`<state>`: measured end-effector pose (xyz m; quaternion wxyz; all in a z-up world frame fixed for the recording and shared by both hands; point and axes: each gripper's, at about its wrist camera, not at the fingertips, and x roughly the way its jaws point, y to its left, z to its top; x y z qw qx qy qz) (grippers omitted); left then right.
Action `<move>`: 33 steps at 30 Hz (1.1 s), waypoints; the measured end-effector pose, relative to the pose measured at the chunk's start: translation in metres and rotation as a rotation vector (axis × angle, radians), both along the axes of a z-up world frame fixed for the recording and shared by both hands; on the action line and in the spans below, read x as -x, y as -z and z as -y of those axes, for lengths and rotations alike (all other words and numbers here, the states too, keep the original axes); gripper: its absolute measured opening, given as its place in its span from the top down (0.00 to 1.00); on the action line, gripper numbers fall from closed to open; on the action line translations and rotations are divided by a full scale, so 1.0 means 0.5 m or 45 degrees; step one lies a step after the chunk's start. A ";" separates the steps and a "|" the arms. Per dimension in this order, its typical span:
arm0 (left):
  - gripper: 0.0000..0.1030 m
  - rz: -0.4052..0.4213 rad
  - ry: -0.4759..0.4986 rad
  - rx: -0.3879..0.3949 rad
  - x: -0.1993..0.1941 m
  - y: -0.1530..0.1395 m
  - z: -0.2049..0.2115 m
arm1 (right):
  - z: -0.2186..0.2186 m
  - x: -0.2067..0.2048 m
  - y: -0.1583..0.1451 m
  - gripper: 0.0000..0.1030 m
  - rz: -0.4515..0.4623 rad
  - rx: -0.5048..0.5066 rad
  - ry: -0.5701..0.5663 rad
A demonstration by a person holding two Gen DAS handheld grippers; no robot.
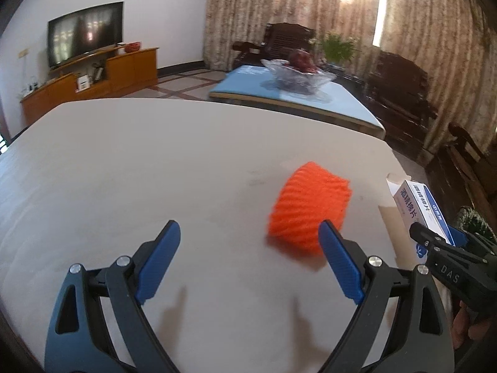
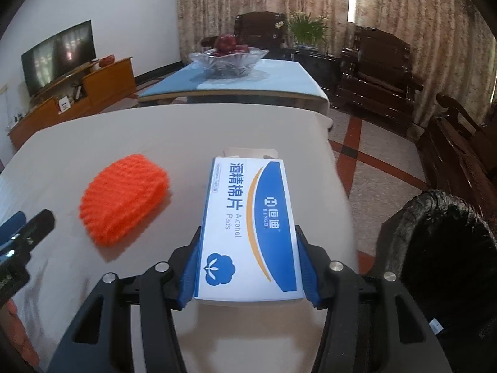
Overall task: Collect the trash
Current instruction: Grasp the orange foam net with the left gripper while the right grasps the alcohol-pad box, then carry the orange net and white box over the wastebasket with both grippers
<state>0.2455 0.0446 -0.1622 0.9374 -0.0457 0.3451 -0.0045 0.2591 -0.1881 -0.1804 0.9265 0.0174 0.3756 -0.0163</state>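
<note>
An orange foam fruit net lies on the white table, just ahead of my left gripper's right finger. My left gripper is open and empty above the table. My right gripper is shut on a white and blue alcohol pads box, held just above the table's right part; the box also shows in the left wrist view. The net also shows in the right wrist view, left of the box. A black trash bin stands on the floor right of the table.
A blue-topped table with a glass fruit bowl stands beyond the white table. Dark wooden chairs line the curtained wall. A TV on a wooden cabinet is at the left. The white table's right edge is near the bin.
</note>
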 end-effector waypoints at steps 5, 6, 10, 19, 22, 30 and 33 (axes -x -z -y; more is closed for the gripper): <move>0.15 -0.031 0.061 -0.008 -0.060 0.028 0.060 | 0.025 -0.018 0.008 0.47 -0.011 -0.004 0.013; 0.15 -0.040 0.068 -0.014 -0.069 0.032 0.066 | 0.028 -0.016 0.011 0.47 -0.013 -0.007 0.014; 0.24 -0.088 0.092 0.007 -0.106 0.055 0.088 | 0.033 -0.015 0.015 0.47 -0.019 -0.005 0.005; 0.78 -0.088 0.083 0.051 -0.096 0.050 0.096 | 0.021 0.005 -0.002 0.47 0.004 0.002 -0.045; 0.79 -0.045 0.074 0.035 -0.068 0.020 0.094 | 0.022 0.018 -0.019 0.47 0.018 -0.021 -0.055; 0.79 0.016 0.061 -0.011 0.008 -0.052 0.100 | 0.016 0.058 -0.073 0.47 0.070 -0.028 -0.085; 0.79 0.028 0.066 -0.021 0.034 -0.071 0.100 | 0.018 0.075 -0.097 0.47 0.090 -0.029 -0.092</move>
